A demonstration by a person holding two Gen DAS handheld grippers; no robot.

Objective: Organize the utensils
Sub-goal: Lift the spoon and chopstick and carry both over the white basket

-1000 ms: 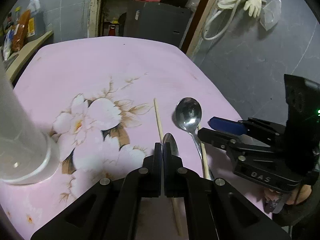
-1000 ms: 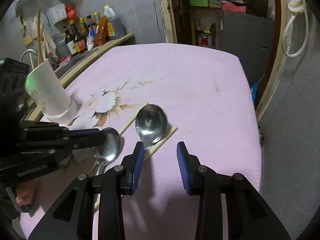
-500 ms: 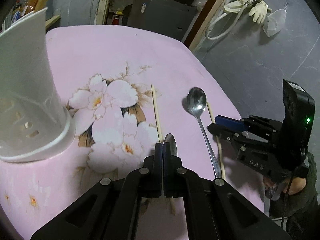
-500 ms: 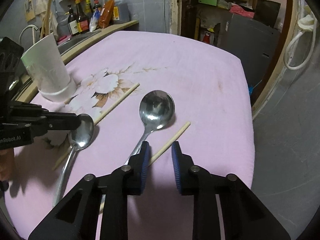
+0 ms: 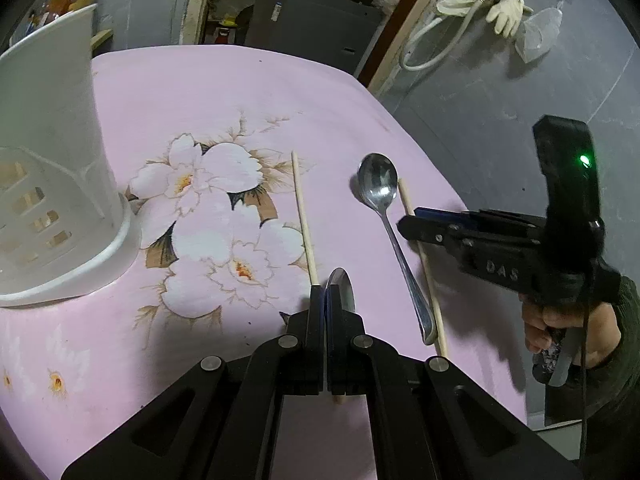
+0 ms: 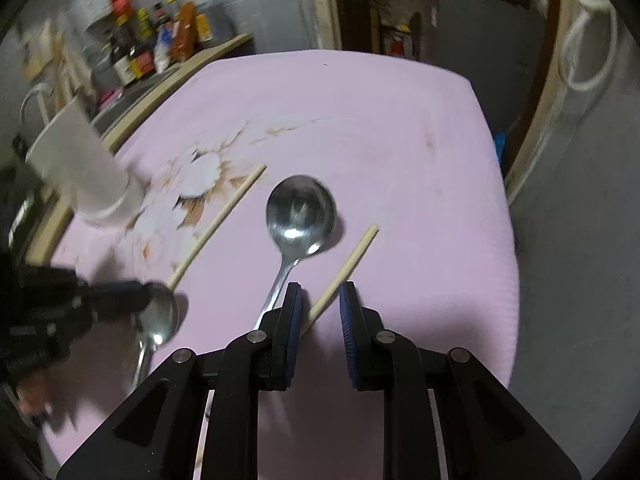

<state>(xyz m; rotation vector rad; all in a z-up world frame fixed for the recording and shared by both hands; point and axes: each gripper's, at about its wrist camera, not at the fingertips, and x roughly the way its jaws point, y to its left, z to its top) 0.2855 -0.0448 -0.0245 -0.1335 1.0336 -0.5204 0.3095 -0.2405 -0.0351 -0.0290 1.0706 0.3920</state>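
Observation:
My left gripper [image 5: 325,292] is shut on a metal spoon, whose bowl [image 5: 342,288] sticks up past the fingertips. The right wrist view shows that held spoon [image 6: 160,312] at the lower left, blurred. A second spoon [image 5: 378,180] [image 6: 300,212] lies on the pink cloth between two wooden chopsticks [image 5: 302,216] [image 6: 220,216]. My right gripper [image 6: 320,296] [image 5: 416,220] hangs low over the right chopstick [image 6: 352,256]. Its blue pads stand a little apart with that chopstick between them, not pressed. A white utensil holder [image 5: 52,140] [image 6: 80,168] stands at the left.
The pink flowered tablecloth [image 5: 240,92] ends close on the right, with grey floor beyond. Sauce bottles [image 6: 160,48] line a counter at the back left. A dark cabinet [image 5: 320,12] stands behind the table. A hand [image 5: 540,332] holds the right gripper's grip.
The right gripper's jaws have narrowed and now straddle the right chopstick. The left gripper, still holding its spoon, has shifted so the white holder fills more of its view.

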